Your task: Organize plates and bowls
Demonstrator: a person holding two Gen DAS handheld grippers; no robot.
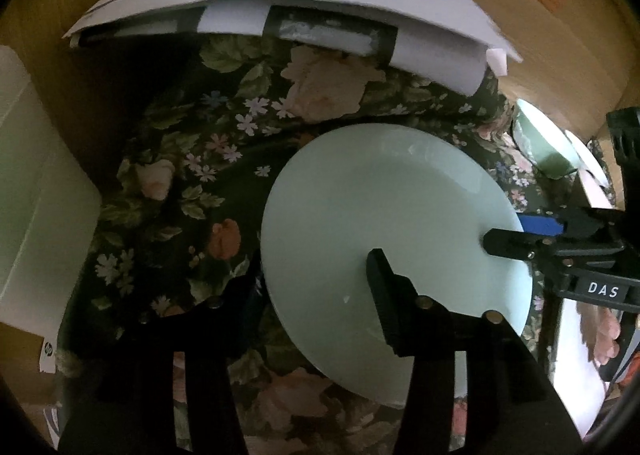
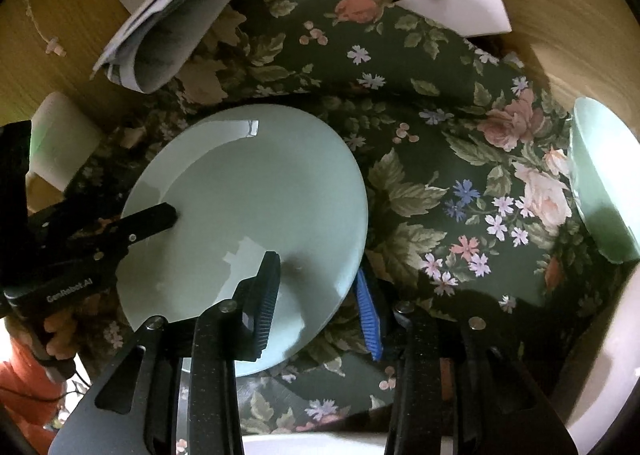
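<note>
Black fingers of both grippers, left gripper (image 1: 316, 279) and right gripper (image 2: 320, 295), were spread astride the pale green plate (image 2: 248, 215) at frame centre on floral cloth (image 2: 440, 159). Likely mid-grasp; next, close and lift toward the bowl (image 2: 604, 183), right edge.

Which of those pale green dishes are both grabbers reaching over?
The flat plate in the middle of the floral cloth. Both grippers, left and right, straddle its rim. The other green dish, a bowl, sits apart at the cloth's edge.
</note>
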